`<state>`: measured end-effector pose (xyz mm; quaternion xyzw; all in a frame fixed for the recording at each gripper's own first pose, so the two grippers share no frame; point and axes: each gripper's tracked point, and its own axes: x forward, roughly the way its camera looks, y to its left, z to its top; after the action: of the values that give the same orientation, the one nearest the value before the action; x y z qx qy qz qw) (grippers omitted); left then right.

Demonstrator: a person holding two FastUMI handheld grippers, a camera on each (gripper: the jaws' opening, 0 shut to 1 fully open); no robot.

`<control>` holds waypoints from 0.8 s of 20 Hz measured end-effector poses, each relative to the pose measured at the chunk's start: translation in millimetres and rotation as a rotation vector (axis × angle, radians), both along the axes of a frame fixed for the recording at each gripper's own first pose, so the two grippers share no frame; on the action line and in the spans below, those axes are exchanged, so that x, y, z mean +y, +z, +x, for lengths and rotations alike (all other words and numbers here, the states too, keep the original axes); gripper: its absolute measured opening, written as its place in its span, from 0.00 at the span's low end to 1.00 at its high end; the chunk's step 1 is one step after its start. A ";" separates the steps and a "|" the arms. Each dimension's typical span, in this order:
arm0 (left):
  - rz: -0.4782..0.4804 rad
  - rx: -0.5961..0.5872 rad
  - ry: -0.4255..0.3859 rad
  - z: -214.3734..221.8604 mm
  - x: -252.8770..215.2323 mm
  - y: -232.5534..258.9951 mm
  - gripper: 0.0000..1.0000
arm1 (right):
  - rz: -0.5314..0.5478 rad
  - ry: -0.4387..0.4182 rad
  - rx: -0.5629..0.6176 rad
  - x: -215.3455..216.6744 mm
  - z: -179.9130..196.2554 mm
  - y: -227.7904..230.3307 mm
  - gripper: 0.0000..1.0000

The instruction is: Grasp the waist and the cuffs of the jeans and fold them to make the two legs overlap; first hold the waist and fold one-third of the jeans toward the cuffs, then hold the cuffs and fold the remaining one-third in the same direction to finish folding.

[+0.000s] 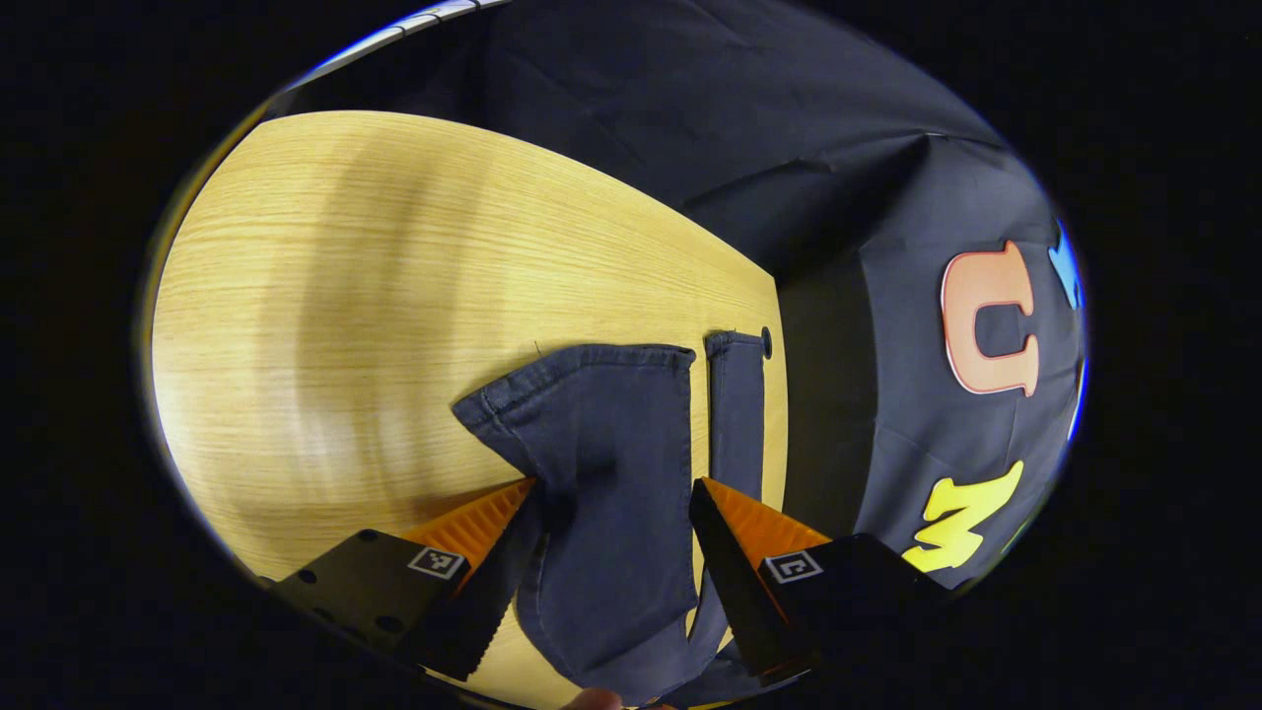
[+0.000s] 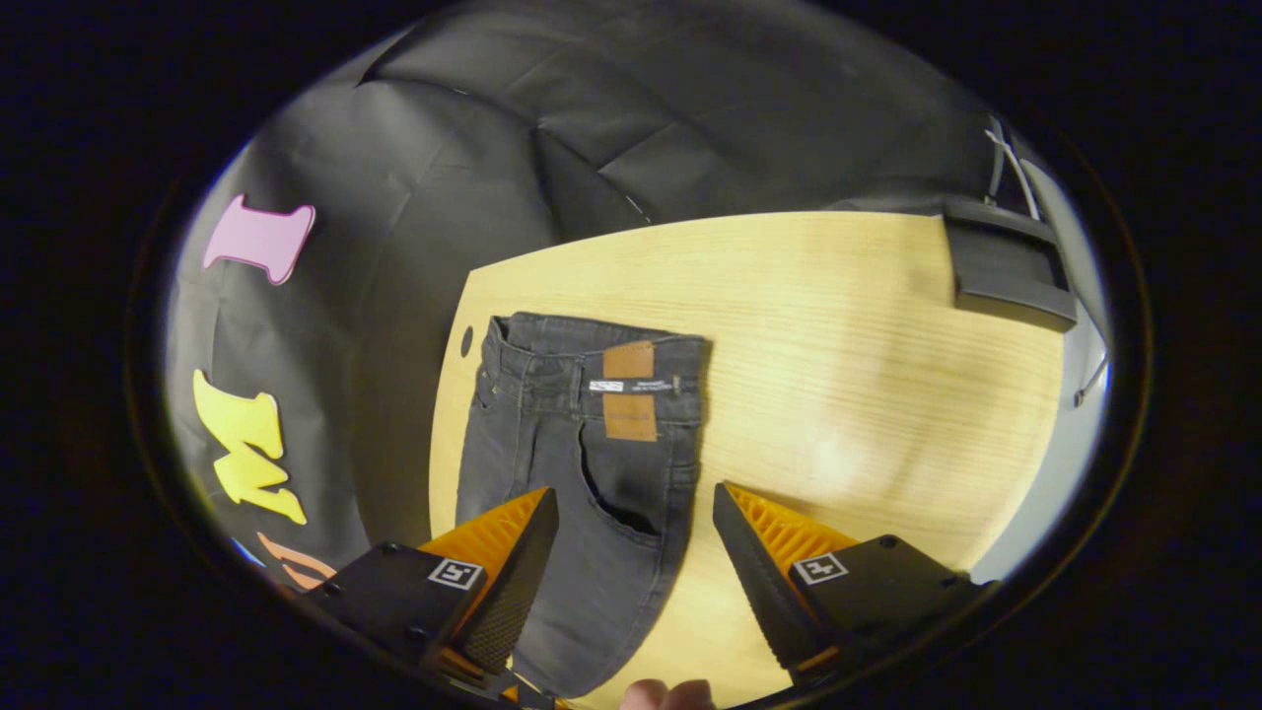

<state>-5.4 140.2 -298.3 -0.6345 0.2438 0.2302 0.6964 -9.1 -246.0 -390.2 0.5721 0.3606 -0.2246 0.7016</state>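
I have the jeans (image 2: 582, 463) lying flat on the wooden table (image 2: 868, 375), close to the edge that runs along the black cloth wall (image 2: 394, 247). In the right gripper view the waist (image 2: 601, 360) with its brown patch (image 2: 629, 390) is at the far end, and the right gripper (image 2: 631, 567) hangs above the seat with its fingers spread wide, one over the cloth and one over bare table, pinching nothing. In the left gripper view the left gripper (image 1: 611, 552) is over the leg ends, and its fingers are spread too, with the wider leg (image 1: 601, 473) between them; I cannot tell if they touch the cloth. The two cuffs (image 1: 592, 360) lie side by side with a strip of table between, so I judge that the legs do not overlap yet. My worry is the narrow leg (image 1: 737, 414): it lies just beside the table edge, and a careless pull could drag it off. The near corner of the wide cuff is also curled up, so a grasp there may catch only one layer, and the fold would come out crooked. A small round hole (image 2: 466, 341) in the table is near the waist corner, and a dark tray-like thing (image 2: 1006, 271) stands well apart at the far corner; neither blocks me.
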 end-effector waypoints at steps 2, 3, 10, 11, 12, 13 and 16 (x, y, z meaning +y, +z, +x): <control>-0.008 -0.002 0.007 4.8 -0.4 0.1 0.94 | -0.011 0.008 0.000 2.9 11.3 -1.6 0.93; -0.007 -0.001 0.003 6.6 -1.6 0.2 0.94 | -0.005 -0.002 0.001 2.9 9.1 -1.5 0.93; -0.018 0.034 -0.021 13.1 -8.9 -10.6 0.84 | -0.080 -0.022 0.186 -8.4 -6.2 -15.6 0.51; -0.020 0.038 -0.023 14.5 -9.9 -10.6 0.66 | -0.080 -0.017 0.196 -9.2 -8.9 -18.0 0.48; -0.023 0.045 -0.023 14.2 -11.0 -12.2 0.64 | -0.081 -0.015 0.207 -10.8 -13.8 -19.2 0.40; -0.028 0.051 -0.026 12.5 -10.4 -13.4 0.58 | -0.076 -0.016 0.213 -10.5 -12.4 -18.9 0.31; -0.048 0.085 -0.034 10.5 -12.0 -22.4 0.44 | -0.088 -0.018 0.256 -14.6 -16.1 -27.3 0.28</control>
<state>5.1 128.2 -320.7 -0.6365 0.2893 0.2393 0.6738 -25.2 -260.6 -417.5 0.5106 0.4316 -0.3177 0.6723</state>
